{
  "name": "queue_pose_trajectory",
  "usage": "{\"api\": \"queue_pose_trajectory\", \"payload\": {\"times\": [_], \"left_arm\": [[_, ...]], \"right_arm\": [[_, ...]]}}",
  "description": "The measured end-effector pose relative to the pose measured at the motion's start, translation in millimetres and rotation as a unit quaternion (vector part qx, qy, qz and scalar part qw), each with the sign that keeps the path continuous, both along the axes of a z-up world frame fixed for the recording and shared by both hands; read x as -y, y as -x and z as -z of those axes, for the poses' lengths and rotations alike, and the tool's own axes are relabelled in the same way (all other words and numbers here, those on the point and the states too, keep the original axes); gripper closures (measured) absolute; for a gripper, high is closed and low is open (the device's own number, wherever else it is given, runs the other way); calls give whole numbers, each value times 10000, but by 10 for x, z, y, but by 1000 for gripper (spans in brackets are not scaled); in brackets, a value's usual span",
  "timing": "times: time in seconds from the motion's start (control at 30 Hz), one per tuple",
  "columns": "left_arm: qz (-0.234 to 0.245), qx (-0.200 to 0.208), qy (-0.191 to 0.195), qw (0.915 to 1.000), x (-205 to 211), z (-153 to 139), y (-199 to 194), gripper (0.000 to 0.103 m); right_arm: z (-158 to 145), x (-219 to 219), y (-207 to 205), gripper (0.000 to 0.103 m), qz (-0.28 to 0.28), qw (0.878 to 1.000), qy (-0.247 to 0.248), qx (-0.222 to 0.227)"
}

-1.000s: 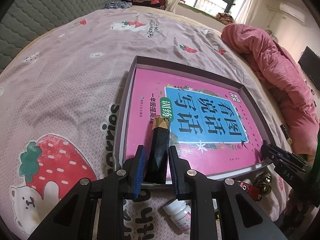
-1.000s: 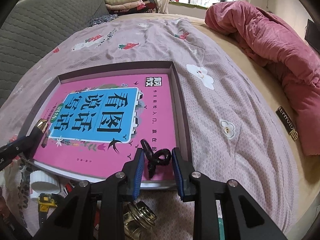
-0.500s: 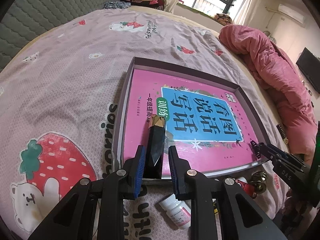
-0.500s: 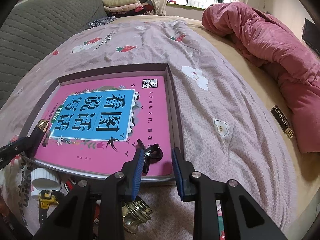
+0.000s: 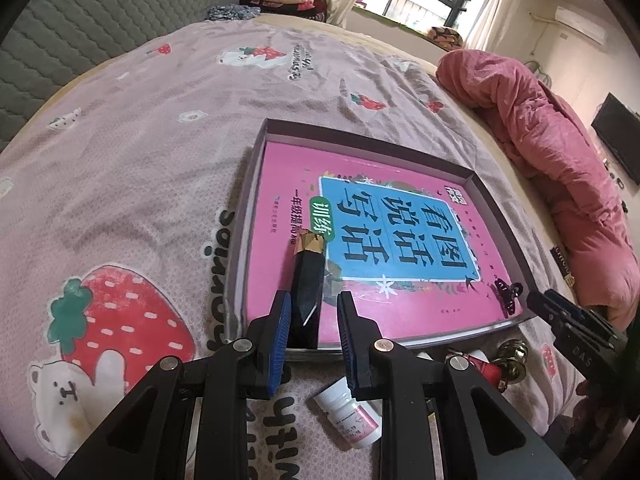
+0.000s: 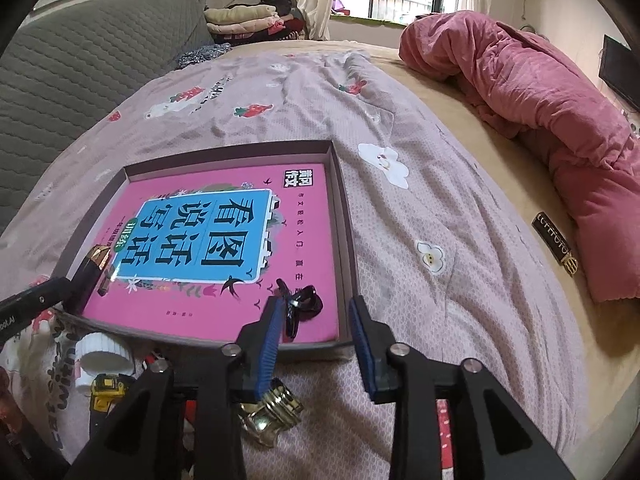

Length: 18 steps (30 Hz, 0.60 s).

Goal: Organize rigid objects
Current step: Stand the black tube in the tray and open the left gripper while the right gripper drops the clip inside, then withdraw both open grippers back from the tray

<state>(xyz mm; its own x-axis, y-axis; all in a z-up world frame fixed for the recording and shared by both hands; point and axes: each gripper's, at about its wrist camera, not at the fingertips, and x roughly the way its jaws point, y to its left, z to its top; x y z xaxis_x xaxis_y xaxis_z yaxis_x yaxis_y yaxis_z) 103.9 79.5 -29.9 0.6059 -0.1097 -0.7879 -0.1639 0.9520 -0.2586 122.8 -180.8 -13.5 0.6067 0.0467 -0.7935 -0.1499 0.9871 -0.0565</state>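
We look down over a bed (image 5: 160, 168) spread with a strawberry-print cover. On it lies a shallow tray (image 5: 256, 184) holding a pink book (image 5: 360, 216) flat inside.

Our left hand-held gripper (image 5: 310, 320) is clamped on a dark, faceted bar (image 5: 308, 280) with a gold tip. The bar's long axis runs away from us along the gripper's fingers, gold tip pointing over the book, back end near the tray's near edge. It looks stiff, glossy and probably slick, so we judge a hold across its flat sides, near the middle, as the safest. It seems light enough for a firm pinch to carry it.

Our right hand-held gripper (image 6: 314, 320) has just been opening; its jaws stand apart. A small black clip (image 6: 300, 304) lies on the book in the tray's near right corner, just beside the left pad, and we see no pinch on it. The clip looks light, hard and springy. Its long axis runs roughly from near to far, with the looped handles on the right. We would take it across its body rather than by the thin loops.

Outside the tray, on the cover near us, other things wait: a small white bottle (image 5: 352, 412), a white cap (image 6: 104, 354), a brass knob (image 6: 272, 412) and a yellow item (image 6: 106, 390) that we cannot identify. A pink quilt (image 6: 540, 92) is heaped at the far right.
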Motion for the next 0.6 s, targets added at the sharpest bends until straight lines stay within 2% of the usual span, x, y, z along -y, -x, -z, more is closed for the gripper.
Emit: {"api": "queue_pose_trajectory", "payload": {"times": [0.2,0.27,0.33,0.6], "left_arm": [[10,14,-7,10000,6,-56,37,77],[5,9,-51,10000,12,-83,46,72],[-7,-6,-8,10000,4,-98,60,61],[-44,-22,21,10000,7,-134,98,58]], "right_arm": [[-33,-8,58,65,-55,10000,-58,35],[-44,-11,76,64,-65,9999,-69,54],[-52,-6,91,64,-66,9999,-93,62],[-75,-2,119,63,-97,9998,-137,103]]}}
